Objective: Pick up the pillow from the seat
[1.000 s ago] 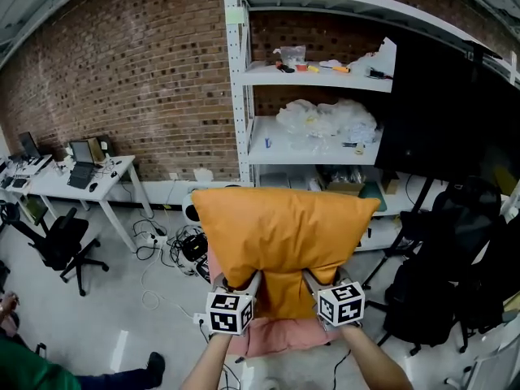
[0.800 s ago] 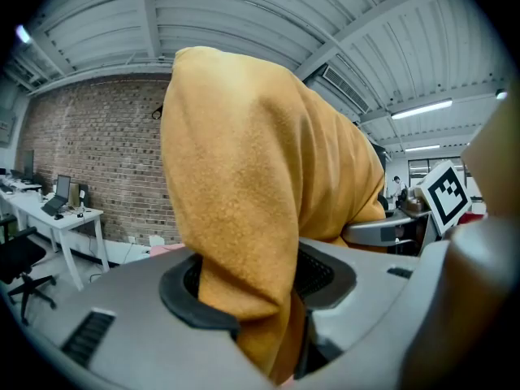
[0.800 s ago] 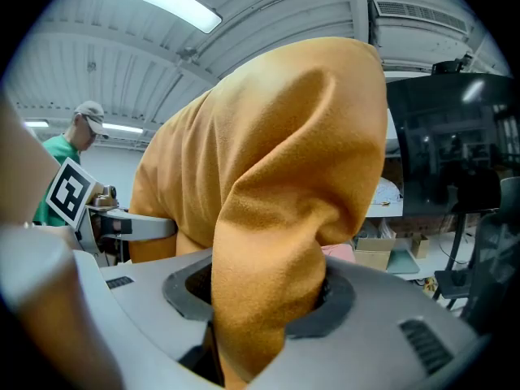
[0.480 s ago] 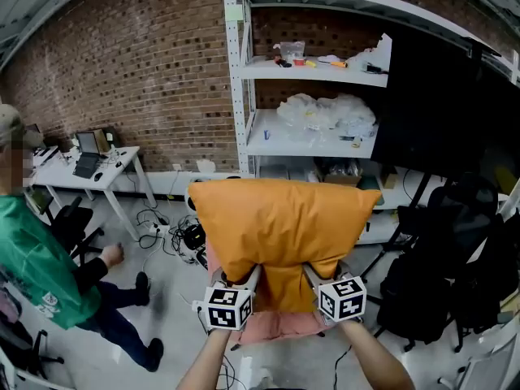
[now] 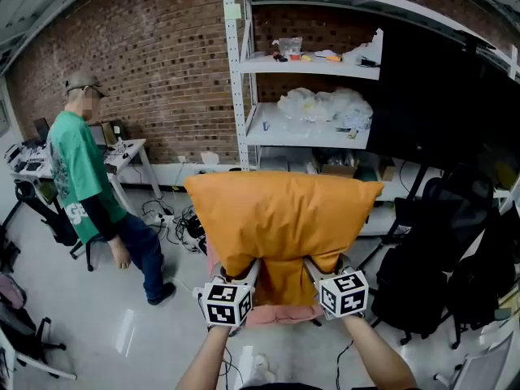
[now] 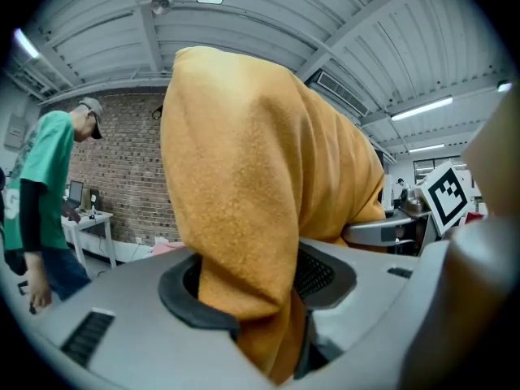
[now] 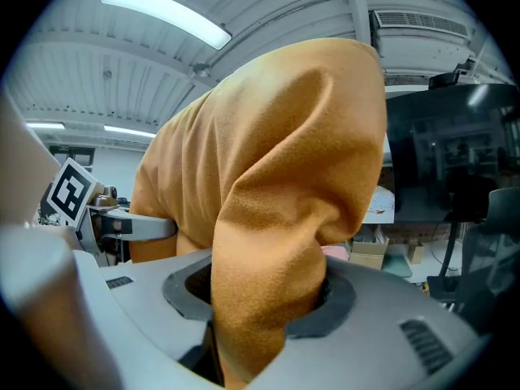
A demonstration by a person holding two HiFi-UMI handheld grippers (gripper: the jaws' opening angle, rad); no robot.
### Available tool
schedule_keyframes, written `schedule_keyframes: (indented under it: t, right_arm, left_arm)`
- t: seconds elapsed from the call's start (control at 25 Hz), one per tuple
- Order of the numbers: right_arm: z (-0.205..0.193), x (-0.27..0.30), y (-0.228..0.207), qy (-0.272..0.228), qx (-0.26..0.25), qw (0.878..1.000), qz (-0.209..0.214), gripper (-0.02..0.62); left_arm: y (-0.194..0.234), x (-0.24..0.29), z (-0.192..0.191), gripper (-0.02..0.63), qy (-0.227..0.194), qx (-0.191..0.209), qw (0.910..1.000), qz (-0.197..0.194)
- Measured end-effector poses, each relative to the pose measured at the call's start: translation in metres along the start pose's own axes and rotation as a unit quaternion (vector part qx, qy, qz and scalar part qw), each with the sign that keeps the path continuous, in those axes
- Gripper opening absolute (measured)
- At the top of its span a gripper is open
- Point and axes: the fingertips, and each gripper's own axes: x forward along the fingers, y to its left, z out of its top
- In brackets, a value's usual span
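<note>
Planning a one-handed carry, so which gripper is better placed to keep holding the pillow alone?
Right, slightly. The right gripper and left gripper are both shut low on the pillow, but the right seems to clamp a thicker wad of fabric, the left a thinner fold.

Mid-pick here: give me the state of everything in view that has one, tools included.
pillow: held upright by its lower edge, fabric bunched at both tools.
left tool: shut on the pillow.
right tool: shut on the pillow.
seat: pink, showing beneath the pillow; cannot tell whether they touch.
person in green shirt: standing at the left, apart from the pillow.
</note>
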Motion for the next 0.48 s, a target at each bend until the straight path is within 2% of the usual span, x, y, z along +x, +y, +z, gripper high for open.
schedule_keyframes:
  t: [0.48]
  right_arm:
    - [-0.001, -0.061, 0.011, -0.011, -0.011, 1.0, 0.015, 0.198]
  left_arm:
    - [-0.046, -0.049, -0.002, 0.204, -0.011, -0.001, 0.9998, 0.019]
